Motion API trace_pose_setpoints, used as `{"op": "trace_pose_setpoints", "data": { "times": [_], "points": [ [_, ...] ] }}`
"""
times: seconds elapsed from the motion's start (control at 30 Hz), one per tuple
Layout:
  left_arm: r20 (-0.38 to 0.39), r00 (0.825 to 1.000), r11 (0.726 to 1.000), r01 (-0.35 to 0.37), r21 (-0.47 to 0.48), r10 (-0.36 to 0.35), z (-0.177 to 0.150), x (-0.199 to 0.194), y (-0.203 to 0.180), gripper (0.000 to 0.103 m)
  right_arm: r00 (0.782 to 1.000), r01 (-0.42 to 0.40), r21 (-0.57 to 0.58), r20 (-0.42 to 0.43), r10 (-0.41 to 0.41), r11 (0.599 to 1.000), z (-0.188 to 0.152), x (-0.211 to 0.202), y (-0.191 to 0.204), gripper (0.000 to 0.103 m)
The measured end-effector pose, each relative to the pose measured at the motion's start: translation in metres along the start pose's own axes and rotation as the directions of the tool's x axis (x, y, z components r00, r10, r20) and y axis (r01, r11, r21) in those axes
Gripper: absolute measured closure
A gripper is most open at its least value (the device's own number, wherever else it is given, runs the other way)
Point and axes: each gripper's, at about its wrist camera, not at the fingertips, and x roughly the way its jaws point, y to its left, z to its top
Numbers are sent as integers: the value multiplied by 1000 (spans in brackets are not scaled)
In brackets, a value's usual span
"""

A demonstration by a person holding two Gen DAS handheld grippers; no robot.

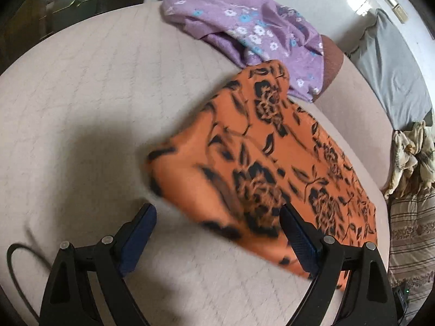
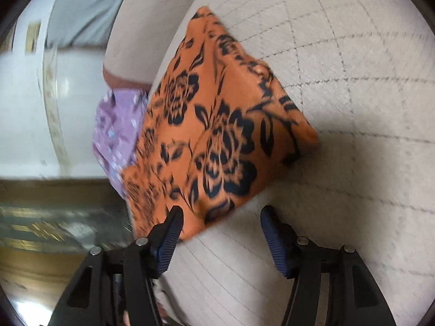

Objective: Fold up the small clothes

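Note:
An orange garment with a black flower print (image 1: 261,163) lies folded on the beige quilted bed cover (image 1: 81,108). My left gripper (image 1: 217,214) hovers open over its near edge. The cloth runs behind the right finger (image 1: 296,233), and neither pad presses on it. In the right wrist view the same orange garment (image 2: 217,125) lies ahead. My right gripper (image 2: 221,214) stands open just short of its near corner, with the left finger (image 2: 171,231) beside the cloth's edge. A purple flowered garment (image 1: 244,21) lies crumpled beyond the orange one and shows again as purple cloth (image 2: 117,130).
A grey pillow (image 1: 391,76) and a brown cushion (image 1: 331,65) lie at the bed's far side. Crumpled cream cloth (image 1: 410,152) and a striped blanket (image 1: 410,233) sit at the right edge. A black cable (image 1: 13,266) loops at the left. Wooden floor (image 2: 40,258) lies beyond the bed's edge.

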Motion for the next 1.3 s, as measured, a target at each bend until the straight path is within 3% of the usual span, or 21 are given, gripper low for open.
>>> {"op": "trace_pose_setpoints", "data": {
  "times": [0.23, 0.27, 0.37, 0.43, 0.47, 0.5, 0.57, 0.77, 1.0, 1.1, 1.17, 1.23, 1.3],
  "points": [
    [95, 994, 997, 55, -53, -49, 6, 10, -3, 11, 988, -119, 74, 107, 110, 990, 23, 11, -7, 36],
    [108, 991, 994, 86, -70, -79, 7, 10, -2, 16, 986, -129, 78, 115, 120, 989, 26, 11, -8, 36],
    [92, 992, 992, 92, -89, -84, 9, 17, 1, 57, 982, -142, 91, 140, 129, 986, 33, 13, -8, 37],
    [104, 993, 995, 69, -77, -61, 8, 20, -1, 65, 984, -101, 48, 152, 93, 994, 35, 14, -1, 49],
    [111, 992, 995, 74, -66, -67, 8, 19, -3, 71, 985, -59, 24, 162, 54, 998, 38, 15, 1, 74],
    [116, 991, 995, 79, -59, -72, 7, 18, -4, 75, 986, -13, 7, 167, 12, 1000, 40, 17, 1, 83],
    [141, 986, 995, 93, -39, -87, 7, 12, -7, 78, 984, -27, 23, 175, 23, 999, 42, 19, 0, 85],
    [185, 974, 991, 134, 2, -132, -1, -15, -10, 81, 961, 57, -132, 274, -19, 990, 31, -2, 30, 90],
    [188, 975, 993, 112, 49, -119, -33, -45, -16, 82, 918, 136, -216, 396, -40, 967, 12, -40, 48, 95],
    [190, 977, 994, 88, 64, -98, -44, -52, -15, 81, 927, 124, -192, 373, -44, 973, 10, -52, 38, 95],
    [166, 984, 997, 47, 65, -57, -47, -47, -13, 80, 944, 100, -184, 328, -35, 978, 12, -53, 29, 95],
    [110, 994, 1000, 19, 8, -20, -42, -34, -2, 76, 960, 91, -162, 277, -43, 983, 16, -48, 21, 94],
    [95, 995, 999, 32, -41, -28, -37, -34, 8, 69, 971, 83, -124, 235, -52, 989, 19, -44, 12, 91]
  ]
}}
